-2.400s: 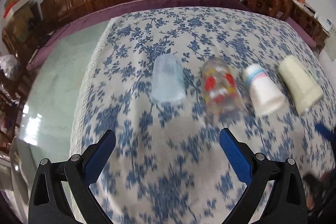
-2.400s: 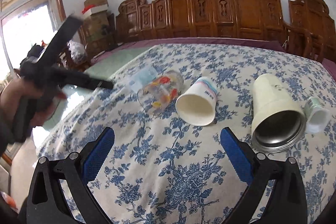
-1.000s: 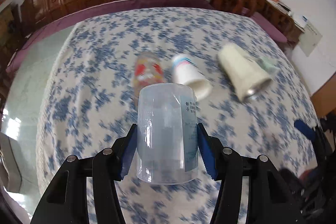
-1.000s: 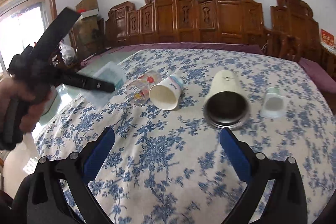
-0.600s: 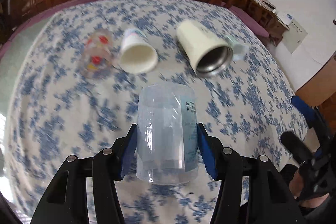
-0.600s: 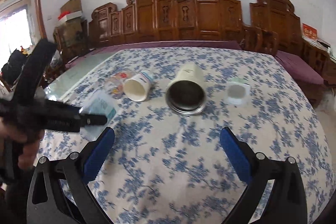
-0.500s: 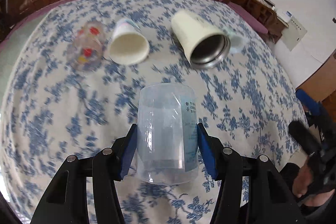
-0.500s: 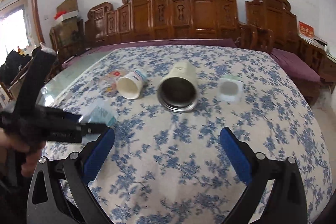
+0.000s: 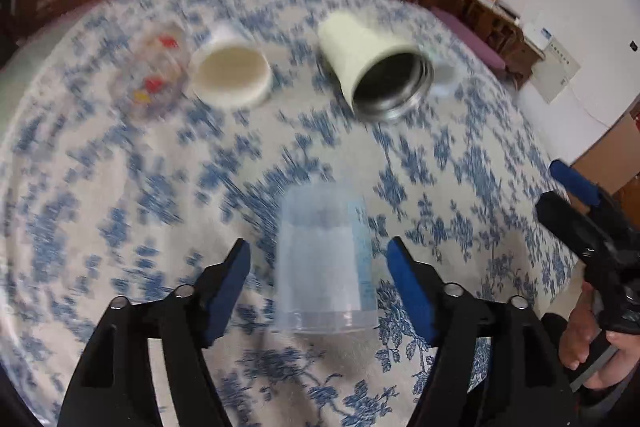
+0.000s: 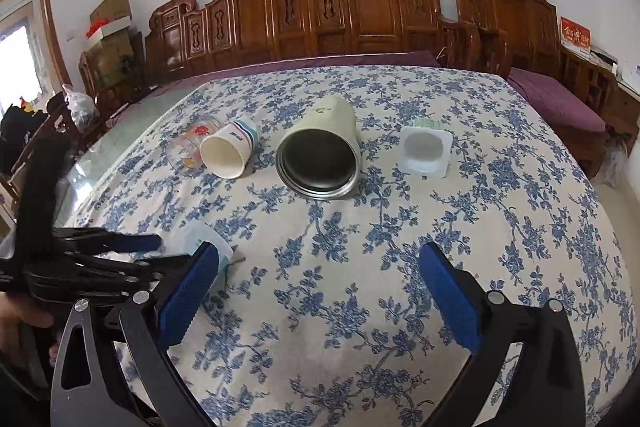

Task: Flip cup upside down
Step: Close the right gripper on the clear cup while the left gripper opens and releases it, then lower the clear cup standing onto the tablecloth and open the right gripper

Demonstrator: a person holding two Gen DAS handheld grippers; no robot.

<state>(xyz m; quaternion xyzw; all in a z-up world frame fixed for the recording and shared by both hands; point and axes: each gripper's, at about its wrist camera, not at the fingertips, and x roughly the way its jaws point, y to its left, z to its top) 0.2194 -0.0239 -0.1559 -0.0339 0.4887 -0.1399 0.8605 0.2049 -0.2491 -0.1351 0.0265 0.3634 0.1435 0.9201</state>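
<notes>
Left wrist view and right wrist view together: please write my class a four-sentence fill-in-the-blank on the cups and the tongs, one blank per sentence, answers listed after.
1. The left tongs are ____, with gaps on both sides of the clear cup.
2. The clear cup stands on the tablecloth with its rim facing ____.
3. The paper cup lies on its ____.
4. The steel-lined cup lies between the paper cup and the ____ tub.

Answers: open; down; side; white
</notes>
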